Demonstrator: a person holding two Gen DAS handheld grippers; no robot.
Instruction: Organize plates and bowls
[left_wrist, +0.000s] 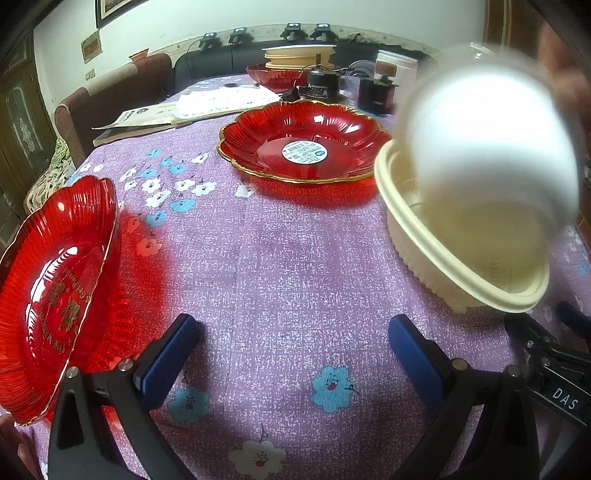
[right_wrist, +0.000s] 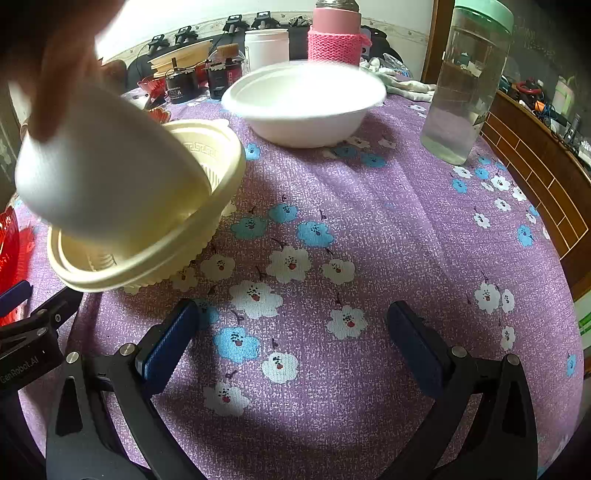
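Left wrist view: left gripper (left_wrist: 295, 341), blue-padded fingers spread wide, nothing between them, low over the purple flowered tablecloth (left_wrist: 280, 266). Red ribbed plate with gold lettering (left_wrist: 55, 295), at far left, tilted steeply on edge, its face turned toward the middle of the table; whether anything holds it cannot be told. Red scalloped plate with gold rim (left_wrist: 306, 144), flat on the cloth at centre rear, face up, a round label in its well. Cream ribbed bowl (left_wrist: 443, 254), at right, mouth up and tipped toward the camera. White bowl (left_wrist: 491, 147), blurred, held from above by a hand (left_wrist: 565, 70) at the upper right, mouth turned down and slanting into the cream bowl's opening, its lower edge inside that rim. Papers (left_wrist: 192, 107), stacked cream containers (left_wrist: 299, 55) and small dark jars at the far end. Right wrist view: right gripper (right_wrist: 291, 341), fingers likewise spread apart and empty, above the cloth. Cream bowl at left, standing on the cloth, rim tilted toward the camera; the blurred white bowl slants into it, base up and left, under the blurred hand. Second white bowl (right_wrist: 306, 107), upright, mouth up, behind centre, apart from the cream bowl. Clear jar with green lid (right_wrist: 465, 81), upright at right; pink knit-sleeved flask (right_wrist: 336, 37) at rear.
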